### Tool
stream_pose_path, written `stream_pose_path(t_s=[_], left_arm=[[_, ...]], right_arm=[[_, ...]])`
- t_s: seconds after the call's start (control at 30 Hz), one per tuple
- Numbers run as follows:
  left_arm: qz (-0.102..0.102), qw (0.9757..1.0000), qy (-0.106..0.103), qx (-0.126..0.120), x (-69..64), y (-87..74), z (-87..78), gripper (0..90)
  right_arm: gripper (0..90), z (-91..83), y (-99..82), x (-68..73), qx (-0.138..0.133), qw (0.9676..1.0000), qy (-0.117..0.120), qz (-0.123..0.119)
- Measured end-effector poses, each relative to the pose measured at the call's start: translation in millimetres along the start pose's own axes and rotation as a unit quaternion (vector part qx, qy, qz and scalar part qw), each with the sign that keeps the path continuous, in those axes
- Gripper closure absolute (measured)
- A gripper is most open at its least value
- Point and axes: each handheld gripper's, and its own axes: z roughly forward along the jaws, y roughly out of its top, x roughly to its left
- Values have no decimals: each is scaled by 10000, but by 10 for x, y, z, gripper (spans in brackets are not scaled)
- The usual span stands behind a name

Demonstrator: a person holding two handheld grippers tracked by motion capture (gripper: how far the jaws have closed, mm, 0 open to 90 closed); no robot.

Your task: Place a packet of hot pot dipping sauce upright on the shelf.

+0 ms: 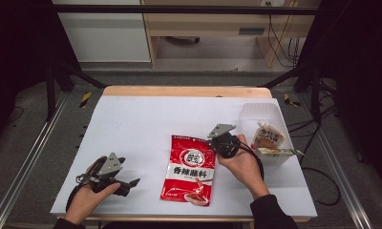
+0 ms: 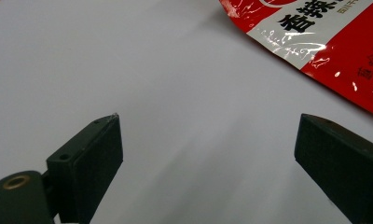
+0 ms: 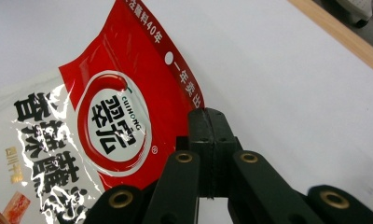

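White-topped table (image 1: 132, 124), wood far edge — dark framed room.
Right gripper (image 3: 207, 122) clamped, apparently on red sachet (image 3: 114, 116); left gripper (image 2: 208, 154) jaws apart.

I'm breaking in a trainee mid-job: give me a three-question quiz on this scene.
1. True or false: the right gripper has its jaws closed on the edge of the red sauce packet.
2. The left gripper is: A) clamped on the packet, B) open over bare table, C) inside the bin.
3. What holds the two snack packs at the table's right side?

Key: 1 true. 2 B. 3 the clear plastic bin.
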Motion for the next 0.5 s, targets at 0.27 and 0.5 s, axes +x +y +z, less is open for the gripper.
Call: stream_pose_path(t_s=[0.27,0.5], left_arm=[[4,10000,0,-12,3,11,-9,77],[-9,10000,4,-18,11,12,-9,77]], right_arm=[[900,-7,126,5,-91,9999,-57,-75],[900,-22,218,-5,-129,9998,-134,-111]])
